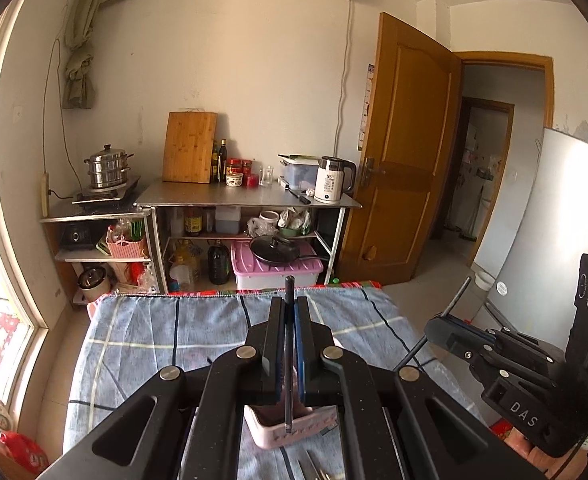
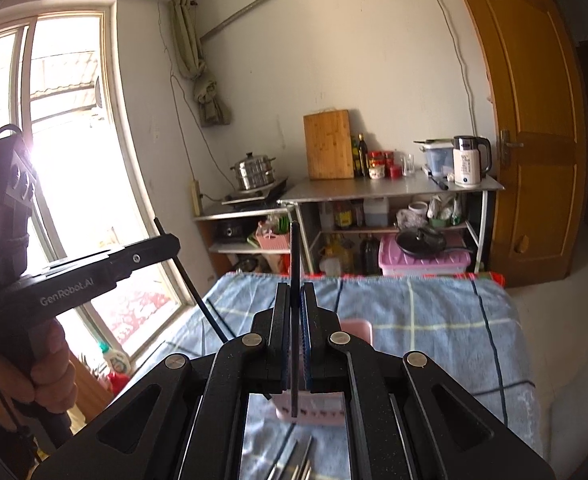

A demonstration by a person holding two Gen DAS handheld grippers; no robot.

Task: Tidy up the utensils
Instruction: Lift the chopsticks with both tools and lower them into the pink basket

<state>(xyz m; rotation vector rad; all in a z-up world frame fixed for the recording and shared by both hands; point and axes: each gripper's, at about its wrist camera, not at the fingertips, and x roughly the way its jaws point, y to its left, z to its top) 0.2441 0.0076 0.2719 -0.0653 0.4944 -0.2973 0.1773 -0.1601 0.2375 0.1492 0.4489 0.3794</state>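
My left gripper [image 1: 289,305] is shut on a thin black chopstick [image 1: 289,286] that stands nearly upright between its pads. Its lower end hangs over a pink utensil holder [image 1: 294,434] on the blue checked cloth. My right gripper [image 2: 296,292] is shut on a second black chopstick [image 2: 294,248], also upright, above the same pink holder [image 2: 320,408]. Each gripper shows in the other's view: the right one [image 1: 440,320] to the right, the left one [image 2: 171,242] to the left, held by a hand [image 2: 49,368]. Metal utensils [image 2: 294,460] lie on the cloth near the front edge.
The table's blue checked cloth [image 1: 153,340] stretches ahead. Beyond it a steel shelf unit [image 1: 249,196] holds a kettle, jars, a cutting board and a steamer pot. A large window [image 2: 65,140] is on the left, a wooden door [image 1: 406,152] and a white panel [image 1: 534,220] on the right.
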